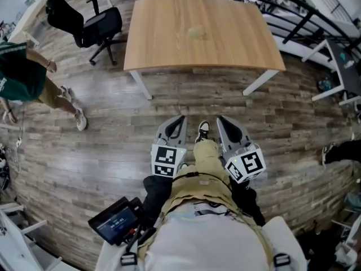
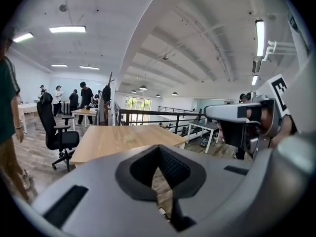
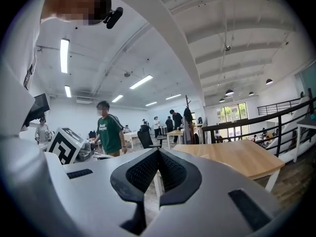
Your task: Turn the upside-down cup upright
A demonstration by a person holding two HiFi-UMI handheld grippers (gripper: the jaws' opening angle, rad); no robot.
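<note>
A small pale cup (image 1: 197, 33) stands on the wooden table (image 1: 237, 44), well ahead of me; it is too small and faint to tell which way up it is. The left gripper view shows it as a pale lump (image 2: 129, 138) on the tabletop (image 2: 103, 142). My left gripper (image 1: 177, 121) and right gripper (image 1: 223, 121) hang side by side close to my body, over the wood floor and short of the table. Both are shut with nothing between the jaws (image 2: 159, 148) (image 3: 158, 152). Only the table's corner (image 3: 237, 159) appears in the right gripper view; the cup does not.
A black office chair (image 1: 90, 24) stands left of the table. A person in a green shirt (image 1: 22, 78) walks at the far left. A black railing (image 1: 304, 16) and another desk (image 1: 344, 61) lie to the right. A small screen device (image 1: 115, 222) hangs at my waist.
</note>
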